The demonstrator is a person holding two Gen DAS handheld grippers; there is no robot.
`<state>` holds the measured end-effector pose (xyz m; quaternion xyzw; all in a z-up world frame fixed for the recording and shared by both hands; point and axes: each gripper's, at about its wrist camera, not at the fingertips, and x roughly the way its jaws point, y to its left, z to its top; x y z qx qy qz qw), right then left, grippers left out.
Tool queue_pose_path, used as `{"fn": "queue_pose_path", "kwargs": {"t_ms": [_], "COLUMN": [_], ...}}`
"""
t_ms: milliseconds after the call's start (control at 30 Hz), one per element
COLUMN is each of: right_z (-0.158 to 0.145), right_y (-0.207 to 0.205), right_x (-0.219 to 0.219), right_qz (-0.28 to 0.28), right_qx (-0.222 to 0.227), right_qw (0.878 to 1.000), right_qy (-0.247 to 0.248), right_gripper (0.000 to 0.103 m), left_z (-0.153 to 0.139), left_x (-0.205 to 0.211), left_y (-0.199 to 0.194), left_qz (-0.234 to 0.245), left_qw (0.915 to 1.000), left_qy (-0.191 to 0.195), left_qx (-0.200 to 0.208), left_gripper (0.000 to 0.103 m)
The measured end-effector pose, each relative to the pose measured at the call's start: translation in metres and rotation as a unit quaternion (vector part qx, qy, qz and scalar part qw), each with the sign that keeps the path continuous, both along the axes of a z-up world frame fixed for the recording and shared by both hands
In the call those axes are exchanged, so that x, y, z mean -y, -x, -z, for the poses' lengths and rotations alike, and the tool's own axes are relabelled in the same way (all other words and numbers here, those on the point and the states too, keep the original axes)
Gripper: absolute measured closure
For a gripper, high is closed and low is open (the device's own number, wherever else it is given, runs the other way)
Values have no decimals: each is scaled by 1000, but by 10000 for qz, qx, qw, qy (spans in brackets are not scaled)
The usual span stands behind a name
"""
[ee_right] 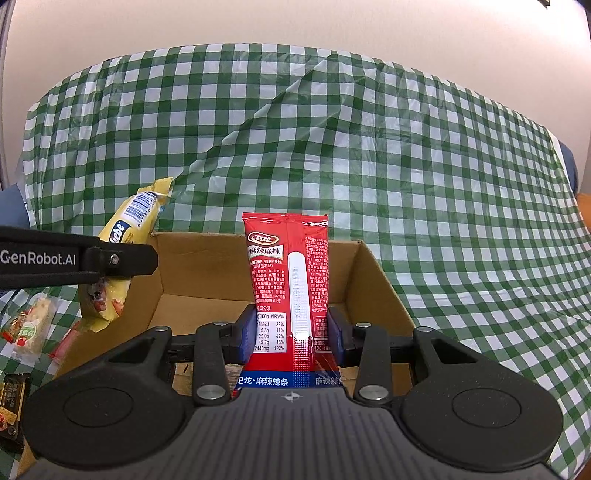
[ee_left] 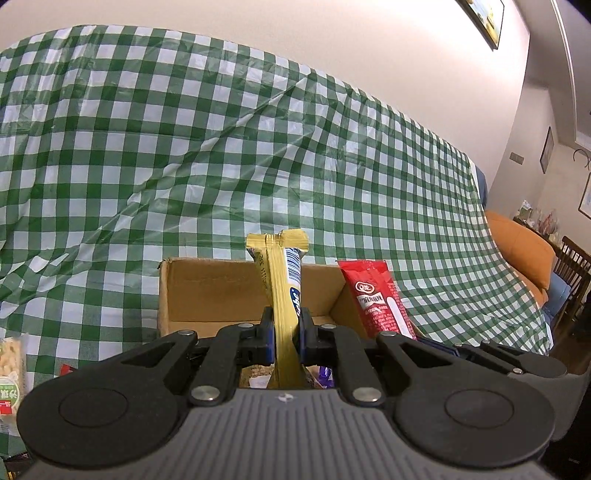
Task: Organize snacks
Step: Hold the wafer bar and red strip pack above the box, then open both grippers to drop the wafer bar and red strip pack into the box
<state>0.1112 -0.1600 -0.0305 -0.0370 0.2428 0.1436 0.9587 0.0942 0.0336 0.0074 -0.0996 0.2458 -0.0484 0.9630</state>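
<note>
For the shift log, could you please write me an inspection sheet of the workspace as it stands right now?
Surface: green-and-white checked cloth, wrinkled, draped up behind the work area.
Job's things: open cardboard box; yellow snack packet and red spicy-strip packet, both held upright at the box.
Clutter: loose snack packets lie on the cloth left of the box.
Grippers: left gripper shut on the yellow packet; right gripper shut on the red packet.
Cables: nothing seen.
Surroundings: pale wall, framed picture, orange cushion, wooden chair.
</note>
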Motion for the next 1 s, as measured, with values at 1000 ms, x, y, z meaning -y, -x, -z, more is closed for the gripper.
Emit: {"fn": "queue_pose_path", "kwargs": {"t_ms": [1000], "right_z": [-2], "right_y": [-3], "right_x": [-1], "right_qz": [-125], "right_qx": [73], "right_qw": [9999], "right_qy": [6], "right_gripper": [62], "left_z": [-7], "left_x": [-3], "left_y": [4], "left_qz": [-14], "left_qw": [9999], "left_qy": [47], "left_qx": [105], "left_gripper": [91]}}
